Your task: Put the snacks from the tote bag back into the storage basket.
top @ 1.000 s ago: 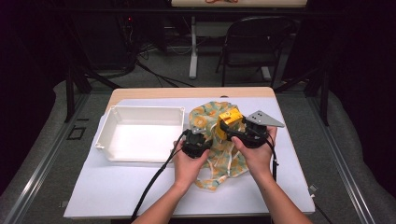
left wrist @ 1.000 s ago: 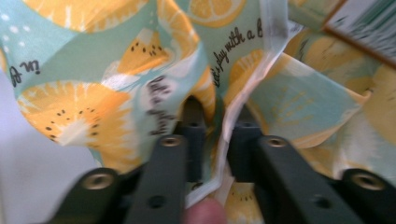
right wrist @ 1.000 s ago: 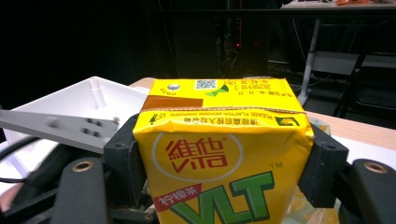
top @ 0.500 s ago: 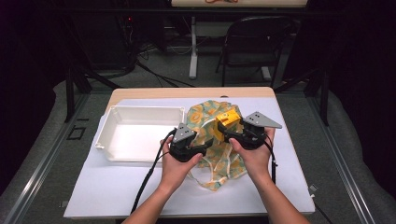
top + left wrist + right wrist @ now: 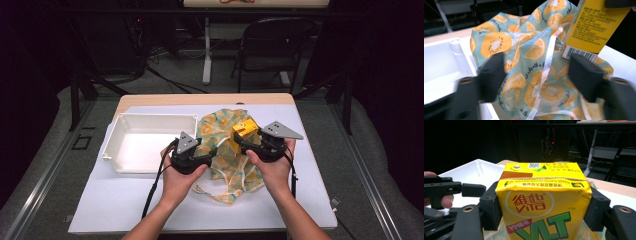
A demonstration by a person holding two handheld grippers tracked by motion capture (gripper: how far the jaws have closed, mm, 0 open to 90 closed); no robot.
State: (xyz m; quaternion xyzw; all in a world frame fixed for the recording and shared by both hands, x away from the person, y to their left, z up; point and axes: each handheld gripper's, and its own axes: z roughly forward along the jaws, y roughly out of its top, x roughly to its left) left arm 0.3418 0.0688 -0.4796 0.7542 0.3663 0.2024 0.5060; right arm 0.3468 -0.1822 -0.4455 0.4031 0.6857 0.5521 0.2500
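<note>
Right tongs (image 5: 239,141) grip a yellow lemon tea carton (image 5: 244,131) above the orange-print drawstring bag (image 5: 226,159) on the worktop (image 5: 150,200) beside a white tray (image 5: 145,120), while the left gripper view shows the left tongs (image 5: 537,77) wide around bag cloth, and the right gripper view shows the carton clamped.

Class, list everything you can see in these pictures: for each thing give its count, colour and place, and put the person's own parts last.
Drink carton: one, yellow, clamped between the right gripper's jaws above the bag.
Drawstring bag: one, teal with orange-slice print, crumpled on the table right of the tray.
Tray: one, white, on the table's left half.
Table: one, white-covered, wooden far edge.
Chair: one, dark, behind the table.
Left gripper: one, black, jaws apart around bag cloth.
Right gripper: one, black, holding the carton.
Hands: two, each holding a gripper.
</note>
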